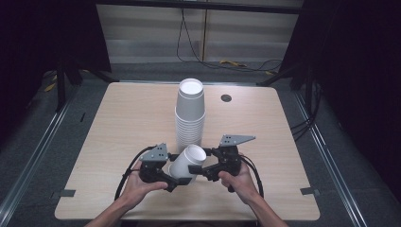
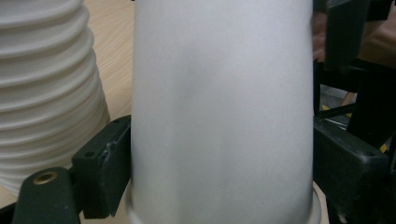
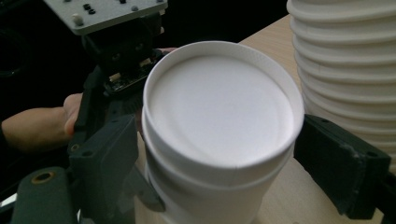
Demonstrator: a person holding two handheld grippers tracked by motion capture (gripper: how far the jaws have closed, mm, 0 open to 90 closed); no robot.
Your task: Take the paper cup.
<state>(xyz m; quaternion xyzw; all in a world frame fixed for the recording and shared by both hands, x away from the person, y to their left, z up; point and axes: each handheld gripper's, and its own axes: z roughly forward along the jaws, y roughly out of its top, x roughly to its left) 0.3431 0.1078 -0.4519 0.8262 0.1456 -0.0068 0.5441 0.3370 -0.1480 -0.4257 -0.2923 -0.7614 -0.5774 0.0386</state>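
A tall stack of upturned white paper cups stands mid-table; its ribbed rims show in the left gripper view and the right gripper view. Just in front of it, a white cup is held tilted above the table between both grippers. My left gripper is shut on its wall, near the rim end. My right gripper is shut on the base end. There a seam shows one cup nested over another. The left gripper's grey plate and a hand lie behind.
The light wood table has a round cable hole behind the stack to the right. Tape marks sit at its front corners. Cables lie on the floor beyond. Dark curtains flank both sides.
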